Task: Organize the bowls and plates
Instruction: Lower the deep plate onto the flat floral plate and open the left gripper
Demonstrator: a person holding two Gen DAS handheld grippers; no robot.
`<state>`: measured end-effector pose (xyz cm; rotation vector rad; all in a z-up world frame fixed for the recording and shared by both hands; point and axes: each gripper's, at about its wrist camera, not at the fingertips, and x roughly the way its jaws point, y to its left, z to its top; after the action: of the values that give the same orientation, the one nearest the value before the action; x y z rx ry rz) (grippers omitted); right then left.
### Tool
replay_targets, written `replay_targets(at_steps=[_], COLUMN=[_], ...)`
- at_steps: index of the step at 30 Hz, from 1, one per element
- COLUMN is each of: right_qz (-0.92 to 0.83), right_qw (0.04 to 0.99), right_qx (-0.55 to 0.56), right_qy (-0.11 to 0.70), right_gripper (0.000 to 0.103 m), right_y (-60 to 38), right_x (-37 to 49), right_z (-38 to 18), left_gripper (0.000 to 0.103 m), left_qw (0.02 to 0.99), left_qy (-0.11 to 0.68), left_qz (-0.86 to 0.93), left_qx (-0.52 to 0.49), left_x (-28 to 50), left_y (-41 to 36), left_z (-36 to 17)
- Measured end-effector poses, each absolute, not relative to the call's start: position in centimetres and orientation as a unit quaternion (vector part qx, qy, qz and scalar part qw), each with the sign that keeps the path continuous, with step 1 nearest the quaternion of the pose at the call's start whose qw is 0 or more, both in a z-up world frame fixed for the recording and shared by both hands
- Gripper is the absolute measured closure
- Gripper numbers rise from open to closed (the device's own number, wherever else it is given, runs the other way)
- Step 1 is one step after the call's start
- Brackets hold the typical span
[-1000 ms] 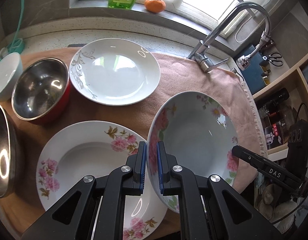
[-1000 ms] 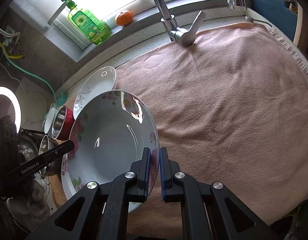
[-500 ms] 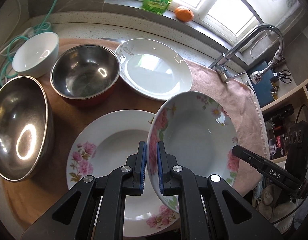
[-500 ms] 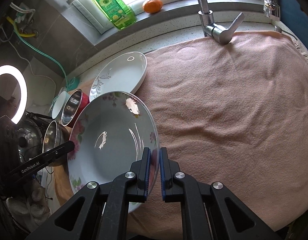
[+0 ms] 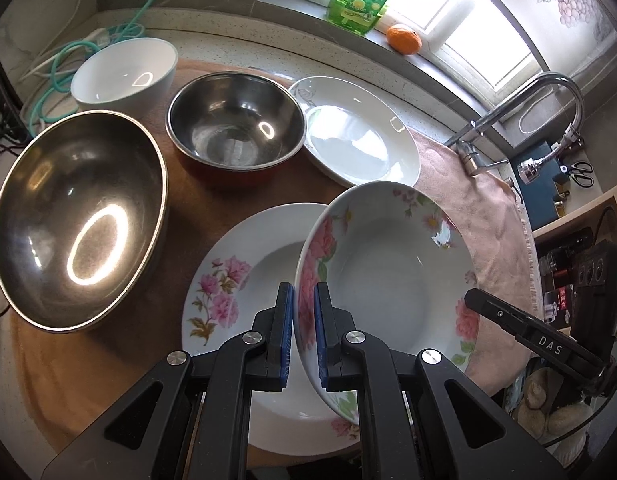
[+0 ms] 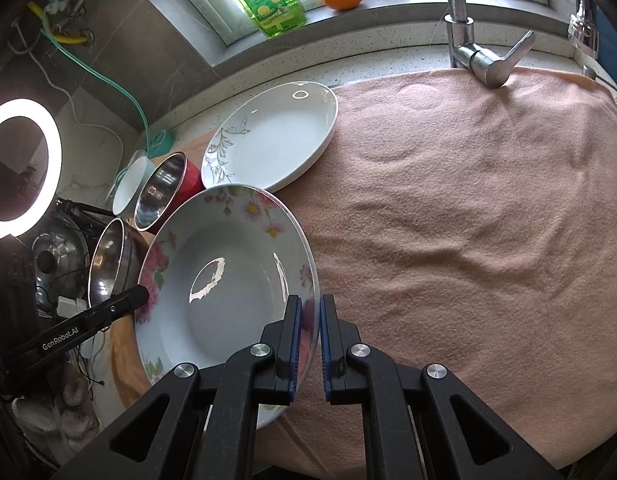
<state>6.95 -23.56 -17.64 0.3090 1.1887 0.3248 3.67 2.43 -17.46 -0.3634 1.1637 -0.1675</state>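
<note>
Floral plate (image 5: pixel 392 276) now hangs tilted over the matching floral plate (image 5: pixel 236 276) on the table (image 5: pixel 68 364), carried leftward — left hand-held gripper (image 5: pixel 304 336) and right hand-held gripper (image 6: pixel 307 340) both clamp its rim; stacking looks close.

The held floral plate (image 5: pixel 392 276) hides part of the lower floral plate (image 5: pixel 236 280), whose near rim is probably behind the left hand-held gripper (image 5: pixel 304 336).

We find the speckled worktop (image 6: pixel 388 60) covered by a pink towel (image 6: pixel 488 220). On the towel rest a white plate (image 5: pixel 360 140), a flowered plate (image 5: pixel 244 280), a red-sided steel bowl (image 5: pixel 234 128), a large steel bowl (image 5: pixel 76 216) and a white bowl (image 5: pixel 124 72).
</note>
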Motion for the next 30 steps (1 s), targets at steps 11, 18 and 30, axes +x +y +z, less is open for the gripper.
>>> replay_targets(at_steps=[11,18,30], right_qz=[0.173,0.177,0.178], right_qw=[0.797,0.794,0.79], right_qx=[0.124,0.115,0.109], right_qy=[0.565,0.57,0.577], right_gripper=[0.095,0.095,0.095], right_y=[-20.6,-19.5,-18.8], right_x=[7.1,7.0,6.9], right_z=[-18.5,-18.9,-19.7], left_gripper=[0.094,0.094,0.094], left_qw=[0.812,0.808,0.801], left_qy=[0.55,0.557,0.563], left_qz=[-0.052,-0.045,-0.039], left_qx=[-0.186,-0.19,-0.197], left_x=[2.5,2.0,1.8], left_y=[4.8,5.4,6.0], left_z=[-18.2,-18.7,-19.7])
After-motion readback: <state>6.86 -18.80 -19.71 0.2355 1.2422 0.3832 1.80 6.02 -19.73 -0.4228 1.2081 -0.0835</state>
